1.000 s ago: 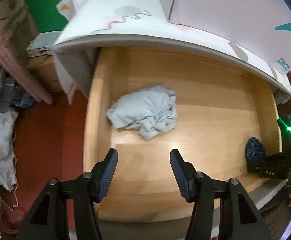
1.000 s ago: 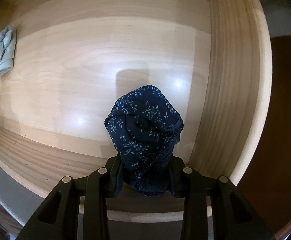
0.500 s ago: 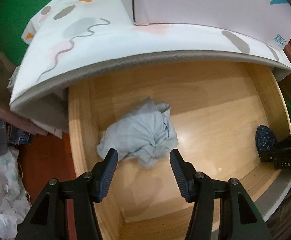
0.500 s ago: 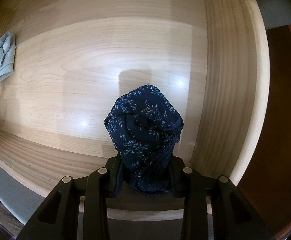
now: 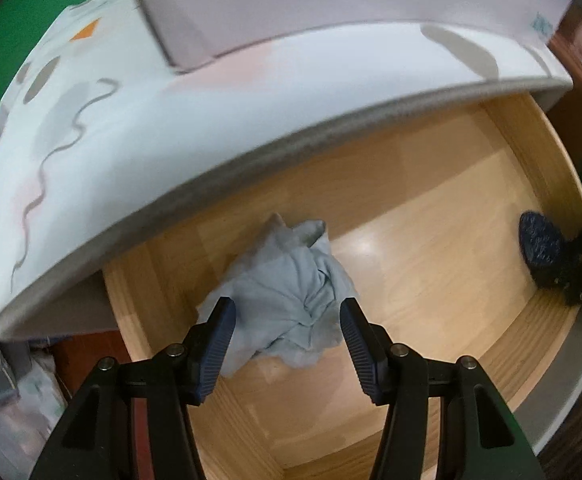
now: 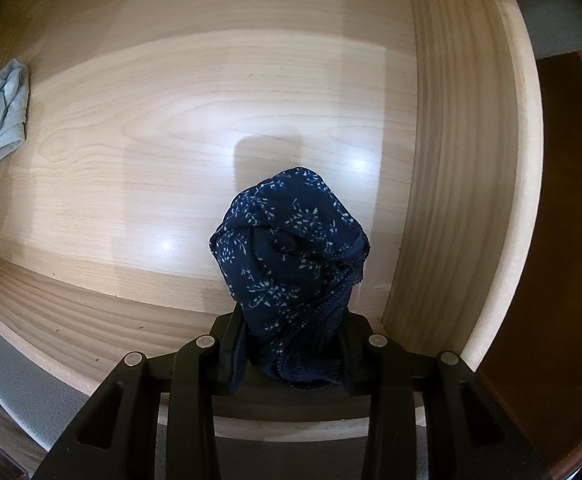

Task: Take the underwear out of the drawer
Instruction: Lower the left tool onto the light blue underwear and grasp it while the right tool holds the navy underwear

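Compared with a second ago, the left gripper (image 5: 287,334) is brought much closer over the pale blue underwear (image 5: 287,300), which then lay well above its jaws in the left wrist view and is now framed between them at the centre of the frame; this is judged to mean a second pick is being lined up. The jaws are held apart and no pad is seen pressing the cloth, so nothing is gripped yet. The wooden drawer (image 5: 431,264) is seen open beneath a patterned mattress edge (image 5: 139,132). In the right wrist view little is altered: the right gripper (image 6: 291,344) is kept clamped on the dark blue floral underwear (image 6: 287,256), bunched at lower centre above the drawer floor (image 6: 219,120) near its right wall, not yet carried clear.
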Tool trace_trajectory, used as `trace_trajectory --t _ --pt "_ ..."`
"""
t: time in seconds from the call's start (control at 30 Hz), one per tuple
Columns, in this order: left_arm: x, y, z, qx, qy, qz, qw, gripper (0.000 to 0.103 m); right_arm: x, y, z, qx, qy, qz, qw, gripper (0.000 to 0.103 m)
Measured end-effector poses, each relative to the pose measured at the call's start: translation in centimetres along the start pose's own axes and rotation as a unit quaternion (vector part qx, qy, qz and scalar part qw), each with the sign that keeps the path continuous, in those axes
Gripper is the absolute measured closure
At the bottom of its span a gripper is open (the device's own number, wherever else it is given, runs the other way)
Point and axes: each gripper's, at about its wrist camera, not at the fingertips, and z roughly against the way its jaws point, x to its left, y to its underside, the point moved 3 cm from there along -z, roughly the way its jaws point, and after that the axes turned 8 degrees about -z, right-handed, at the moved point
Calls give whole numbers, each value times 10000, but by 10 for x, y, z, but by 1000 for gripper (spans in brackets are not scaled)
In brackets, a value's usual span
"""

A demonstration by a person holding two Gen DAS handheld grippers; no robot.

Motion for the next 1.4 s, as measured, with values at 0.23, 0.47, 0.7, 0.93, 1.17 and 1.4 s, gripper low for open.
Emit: trace_trajectory --t 0.23,0.47,0.7,0.93,1.17,1.4 --pt "5 -13 -9 -27 26 -137 9999 47 7 2 6 14 69 42 10000 68" --pt "15 -29 -27 -19 125 -144 9998 43 13 3 12 45 91 34 9999 68" --pt "11 -40 -44 198 -43 -273 9994 31 24 3 12 49 104 37 9999 67" --pt "7 -47 -52 388 -52 -380 9985 27 40 1 15 41 74 72 9999 67" --pt "-2 -48 -58 843 115 -571 9947 27 45 -4 12 38 6 158 9999 66" --pt "-13 -49 -62 1222 195 -545 9908 27 46 -2 14 20 -38 185 9998 66"
